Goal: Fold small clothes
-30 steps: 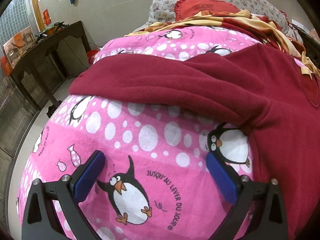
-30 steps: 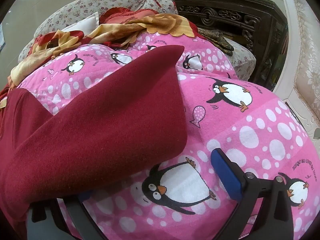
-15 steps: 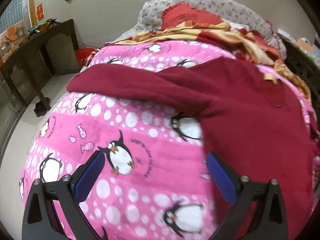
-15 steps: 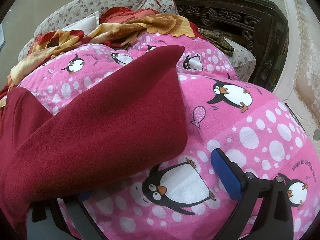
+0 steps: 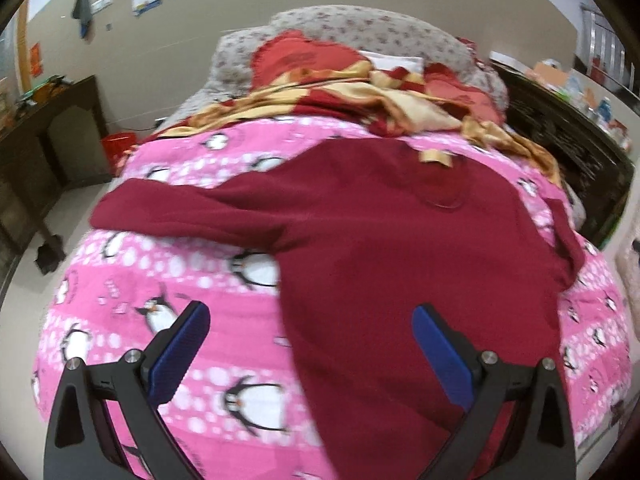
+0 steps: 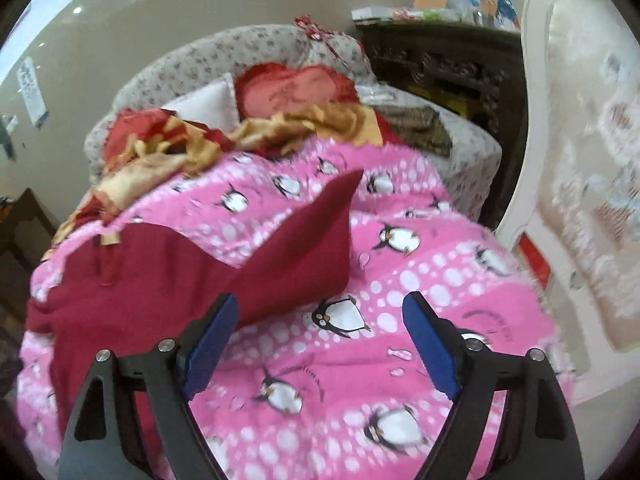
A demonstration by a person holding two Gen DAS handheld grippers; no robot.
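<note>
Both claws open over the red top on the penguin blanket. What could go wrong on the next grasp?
1. The maroon top lies directly on the soft pink blanket; a pinch by the left claw could catch blanket too.
2. Its sleeves spread wide, so one may drag.
3. The right claw is over bare blanket and would close on nothing.

Both claws (left point(image 5: 306, 354), right point(image 6: 320, 344)) now higher, farther from the garment point(image 5: 380, 240).
</note>
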